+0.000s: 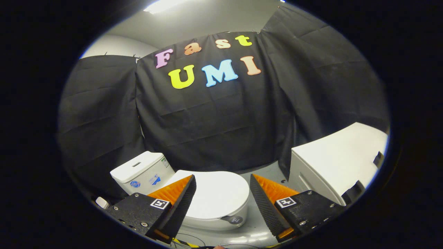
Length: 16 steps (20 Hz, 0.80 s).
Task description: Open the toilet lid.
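A white toilet stands on the floor below and ahead of me, its lid point(218, 197) lying flat and closed over the bowl. Its white tank point(142, 171) sits to the left of the lid, against the black cloth wall. My gripper point(222, 178) hovers above the toilet with its fingers spread wide and nothing between them. The left finger point(180, 200) overlaps the lid's left part in the view; the right finger point(268, 204) is off the lid's right rim. A small dark tab point(233, 219) shows on the seat's near edge.
A white cabinet point(332, 162) stands to the right of the toilet, close by. Black cloth walls close off the back and both sides. Grey floor point(263, 171) runs between toilet and cabinet. A small white object point(102, 202) lies left of the tank.
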Each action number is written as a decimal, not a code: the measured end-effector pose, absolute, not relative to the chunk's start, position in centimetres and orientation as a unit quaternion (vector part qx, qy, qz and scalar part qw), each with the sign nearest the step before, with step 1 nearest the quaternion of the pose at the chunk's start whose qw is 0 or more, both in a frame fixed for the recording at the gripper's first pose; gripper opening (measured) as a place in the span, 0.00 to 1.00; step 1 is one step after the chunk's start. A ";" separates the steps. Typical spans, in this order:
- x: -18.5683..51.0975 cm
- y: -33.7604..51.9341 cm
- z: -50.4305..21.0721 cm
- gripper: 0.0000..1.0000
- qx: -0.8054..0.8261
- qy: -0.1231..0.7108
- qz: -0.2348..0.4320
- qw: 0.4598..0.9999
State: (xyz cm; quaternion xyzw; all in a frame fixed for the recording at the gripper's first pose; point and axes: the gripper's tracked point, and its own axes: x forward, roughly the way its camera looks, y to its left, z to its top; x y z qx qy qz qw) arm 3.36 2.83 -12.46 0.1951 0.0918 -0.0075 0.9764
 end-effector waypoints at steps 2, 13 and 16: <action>3.9 3.7 -14.4 0.96 0.238 0.112 -0.003 0.965; 5.6 5.7 -25.5 0.94 0.413 0.185 -0.035 0.891; 5.9 6.8 -28.0 0.95 0.423 0.209 -0.040 0.881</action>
